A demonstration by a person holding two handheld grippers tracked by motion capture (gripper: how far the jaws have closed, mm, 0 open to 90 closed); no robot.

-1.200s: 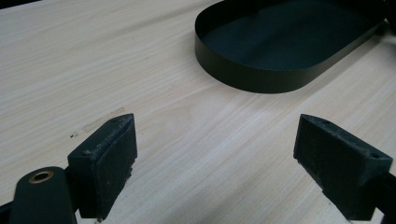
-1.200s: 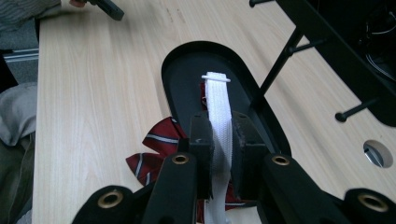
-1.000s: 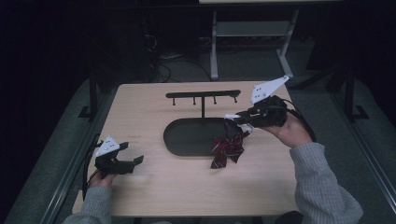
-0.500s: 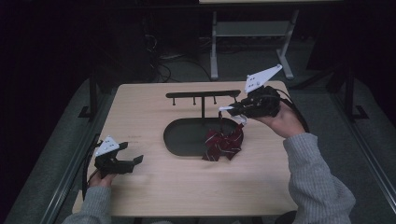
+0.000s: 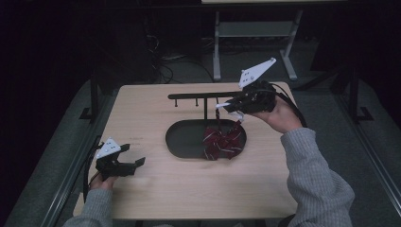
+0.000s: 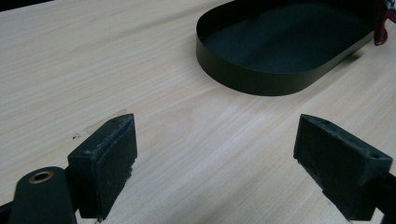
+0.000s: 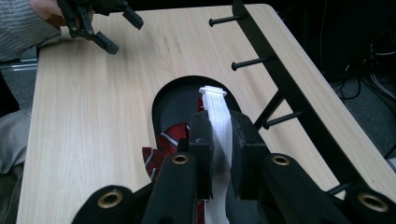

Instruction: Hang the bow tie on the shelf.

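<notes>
The right gripper has lifted the bow tie higher, toward 12 o'clock. Its jaws pinch the white strap. The left gripper sits wide open, holding nothing.

Your right gripper: lifted toward the peg rack. Bow tie: carried off the tabletop, now over the rack's black tray.

My high view looks forward and down over the whole table from the near side. My left gripper view sits low, close to the wood, facing the black tray. My right gripper view looks down from above (much closer in) onto that same tray, which all three share.
</notes>
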